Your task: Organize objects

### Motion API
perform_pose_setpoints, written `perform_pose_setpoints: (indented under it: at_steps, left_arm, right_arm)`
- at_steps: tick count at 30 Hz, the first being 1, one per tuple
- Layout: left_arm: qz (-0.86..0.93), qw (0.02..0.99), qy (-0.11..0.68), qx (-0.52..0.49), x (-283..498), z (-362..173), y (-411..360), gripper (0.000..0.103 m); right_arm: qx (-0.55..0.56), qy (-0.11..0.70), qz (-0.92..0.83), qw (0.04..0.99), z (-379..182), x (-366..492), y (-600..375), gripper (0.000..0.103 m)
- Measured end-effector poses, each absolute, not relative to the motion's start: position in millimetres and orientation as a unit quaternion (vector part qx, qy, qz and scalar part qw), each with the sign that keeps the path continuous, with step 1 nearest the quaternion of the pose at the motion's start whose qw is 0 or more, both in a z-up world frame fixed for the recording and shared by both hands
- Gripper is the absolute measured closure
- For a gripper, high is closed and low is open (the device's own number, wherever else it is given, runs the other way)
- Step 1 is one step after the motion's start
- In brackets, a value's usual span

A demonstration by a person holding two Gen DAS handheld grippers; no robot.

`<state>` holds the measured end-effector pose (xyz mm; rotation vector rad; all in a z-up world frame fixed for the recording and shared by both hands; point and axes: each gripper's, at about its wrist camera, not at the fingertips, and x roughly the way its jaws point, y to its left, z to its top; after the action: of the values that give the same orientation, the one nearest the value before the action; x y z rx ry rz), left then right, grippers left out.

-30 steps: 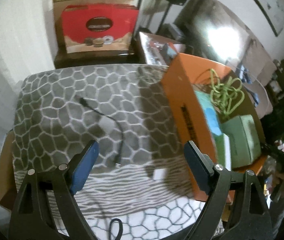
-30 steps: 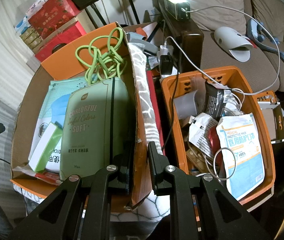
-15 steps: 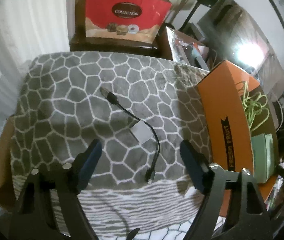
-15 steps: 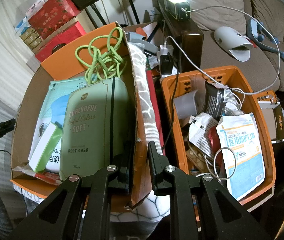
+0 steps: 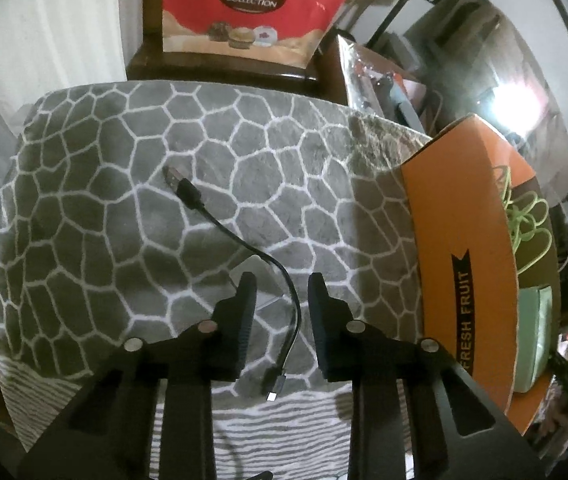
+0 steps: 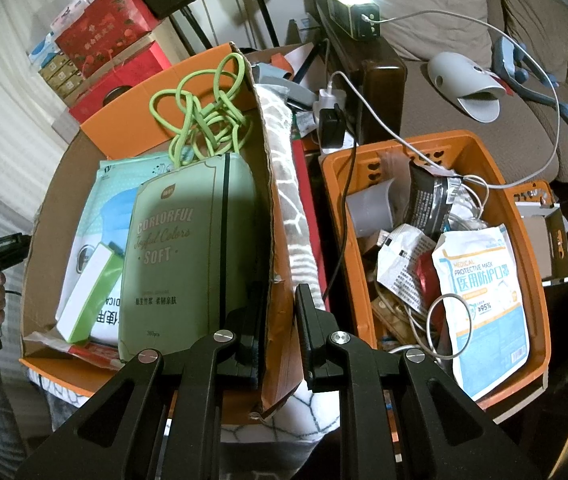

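Left gripper (image 5: 277, 294) closing over black USB cable (image 5: 243, 240) on grey patterned blanket (image 5: 103, 200); pads not yet touching. Right gripper (image 6: 279, 300) clamped on cardboard box (image 6: 273, 240) wall. Beyond: orange basket (image 6: 524, 240).

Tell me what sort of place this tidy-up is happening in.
Most likely a lived-in living room at home. A brown sofa with cushions sits behind the orange basket of household odds and ends, gift boxes are stacked near a curtain, and a patterned plush blanket covers the work surface.
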<state>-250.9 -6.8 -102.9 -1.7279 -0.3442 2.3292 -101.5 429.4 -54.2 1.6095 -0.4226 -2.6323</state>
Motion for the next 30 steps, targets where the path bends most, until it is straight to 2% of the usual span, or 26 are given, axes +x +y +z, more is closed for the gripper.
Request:
perform_pose_setpoints:
  at_steps: [6, 10, 23, 30]
  left_arm:
    - [0.793, 0.102, -0.123, -0.588, -252.1, -106.4, -14.8, 0.095]
    - [0.795, 0.1, -0.137, -0.582, -251.1, -105.7, -23.3, 0.1]
    - [0.809, 0.124, -0.157, -0.553, -239.9, -78.0, -23.9, 0.101]
    - [0.82, 0.167, -0.169, -0.52, -230.4, -38.6, -8.2, 0.101]
  right_arm:
    - [0.517, -0.136, -0.845, 0.014, -54.2, -101.6, 429.3, 0.087]
    - [0.517, -0.136, -0.845, 0.014, -54.1, -101.7, 429.2, 0.087]
    - [0.517, -0.136, -0.845, 0.014, -54.0, -101.8, 429.1, 0.087]
    - [0.517, -0.136, -0.845, 0.013, -53.9, -101.8, 429.0, 0.087]
